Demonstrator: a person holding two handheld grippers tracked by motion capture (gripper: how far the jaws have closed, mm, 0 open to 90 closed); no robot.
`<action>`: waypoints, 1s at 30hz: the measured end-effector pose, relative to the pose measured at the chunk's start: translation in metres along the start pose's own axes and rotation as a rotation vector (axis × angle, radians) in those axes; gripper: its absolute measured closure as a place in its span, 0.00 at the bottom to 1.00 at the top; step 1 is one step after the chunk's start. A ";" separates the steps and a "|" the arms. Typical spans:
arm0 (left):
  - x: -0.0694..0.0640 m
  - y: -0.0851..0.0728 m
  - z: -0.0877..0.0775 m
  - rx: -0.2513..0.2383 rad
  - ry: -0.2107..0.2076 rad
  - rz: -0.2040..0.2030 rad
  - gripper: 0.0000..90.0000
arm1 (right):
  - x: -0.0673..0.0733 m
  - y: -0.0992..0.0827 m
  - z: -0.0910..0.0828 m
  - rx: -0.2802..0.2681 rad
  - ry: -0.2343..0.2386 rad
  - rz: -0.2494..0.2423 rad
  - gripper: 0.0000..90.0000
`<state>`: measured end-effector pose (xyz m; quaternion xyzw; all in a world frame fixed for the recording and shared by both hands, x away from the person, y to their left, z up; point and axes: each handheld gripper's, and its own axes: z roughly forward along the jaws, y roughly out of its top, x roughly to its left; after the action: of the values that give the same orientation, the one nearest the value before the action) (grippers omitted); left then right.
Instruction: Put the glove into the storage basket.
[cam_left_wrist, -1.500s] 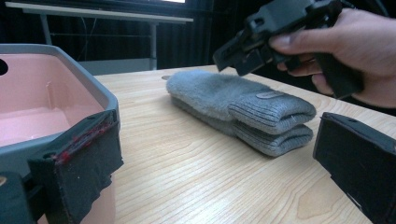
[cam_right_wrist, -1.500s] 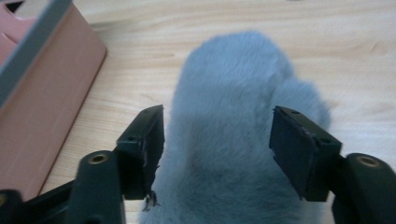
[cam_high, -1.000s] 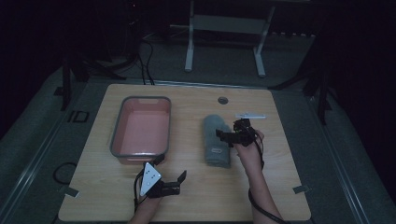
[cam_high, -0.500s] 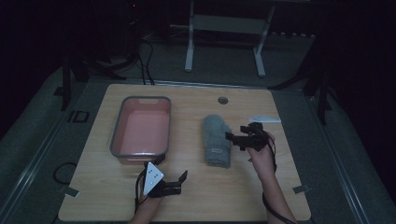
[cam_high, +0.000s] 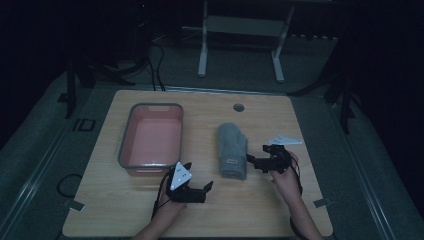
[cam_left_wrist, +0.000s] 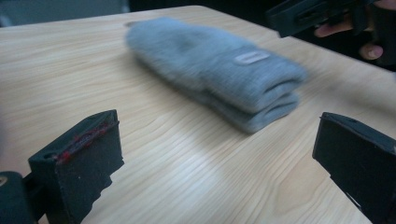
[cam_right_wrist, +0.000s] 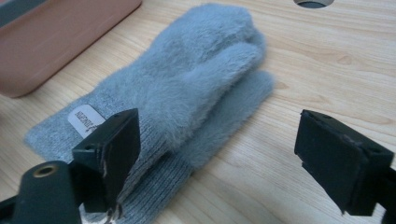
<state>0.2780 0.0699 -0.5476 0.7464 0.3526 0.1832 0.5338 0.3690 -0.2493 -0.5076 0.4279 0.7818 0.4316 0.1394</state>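
Note:
A pair of grey fuzzy mittens (cam_high: 232, 149) lies stacked on the wooden table (cam_high: 300, 200), cuffs toward me and a small label on the top cuff. My right gripper (cam_high: 256, 155) stands open just right of the cuff end, pointing left at it. In the right gripper view the mittens (cam_right_wrist: 187, 84) lie ahead of the open gripper (cam_right_wrist: 224, 140), whose left jaw overlaps the cuff. My left gripper (cam_high: 198, 175) is open near the table's front, left of the mittens. In the left gripper view the open gripper (cam_left_wrist: 219, 140) faces the mittens (cam_left_wrist: 210, 65) across bare wood.
A pink tray (cam_high: 127, 142) with a grey rim stands empty at the left, its wall (cam_right_wrist: 56, 42) showing in the right gripper view. A round cable hole (cam_high: 238, 107) sits near the table's far edge. Dark floor and a metal stand lie beyond.
My right gripper has moved toward the near edge and slightly right, from beside the mittens' middle to beside their cuff end. The left gripper and the mittens have stayed put.

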 end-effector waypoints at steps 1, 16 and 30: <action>0.000 0.003 0.003 0.005 -0.015 -0.005 0.02 | -0.001 0.001 -0.001 0.004 0.005 0.019 0.16; 0.021 0.051 0.075 0.175 -0.084 -0.132 0.07 | 0.003 0.016 0.032 0.059 0.005 0.167 0.17; 0.038 0.055 0.102 0.255 -0.101 -0.196 0.26 | -0.005 0.001 0.053 0.168 0.045 0.265 0.36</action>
<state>0.3887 0.0193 -0.5373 0.7784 0.4169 0.0463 0.4671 0.4038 -0.2240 -0.5387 0.5275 0.7548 0.3889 0.0273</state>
